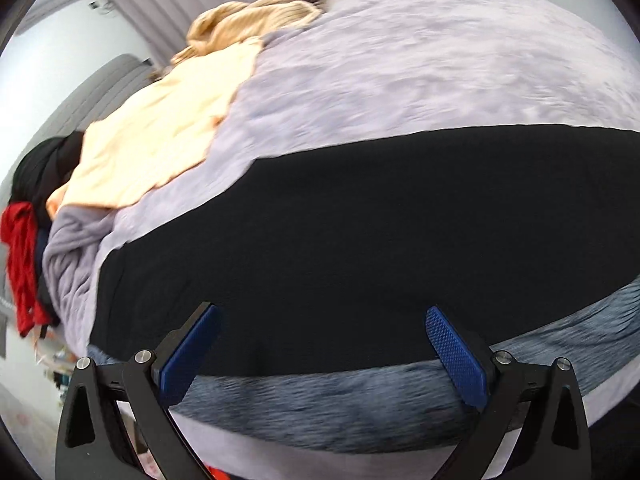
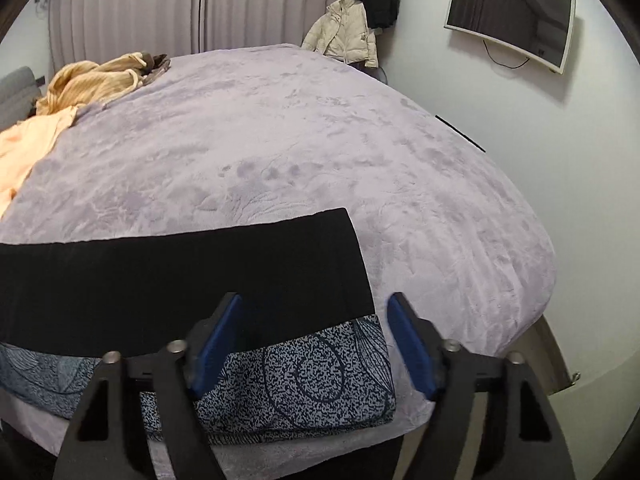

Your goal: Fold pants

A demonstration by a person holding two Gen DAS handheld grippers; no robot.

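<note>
Pants (image 1: pixel 340 240) lie flat as a long black band across the near side of the bed (image 2: pixel 320 140), over a lavender plush cover. In the right wrist view their end stops in a straight edge a little past the middle of the picture, and their near edge lies over a blue-grey patterned cloth (image 2: pixel 304 384) that runs along the bed's near border.

The left tool (image 1: pixel 322 320) hangs over the pants with its blue pads spread wide and nothing between them; the black cloth shows below the gap. The right tool (image 2: pixel 316 312) stands about half open above the end of the pants, where black cloth meets the patterned one; its pads seem clear of both, though the close view makes contact hard to judge.

Farther off on the bed lie a peach garment (image 1: pixel 160 140) and a tan ribbed one (image 1: pixel 256 12). At the left edge of the left wrist view, a red garment (image 1: pixel 20 264) and a dark one are heaped together. A television (image 2: pixel 510 16) hangs on the wall, with a pale jacket (image 2: pixel 344 36) beside the curtains.
</note>
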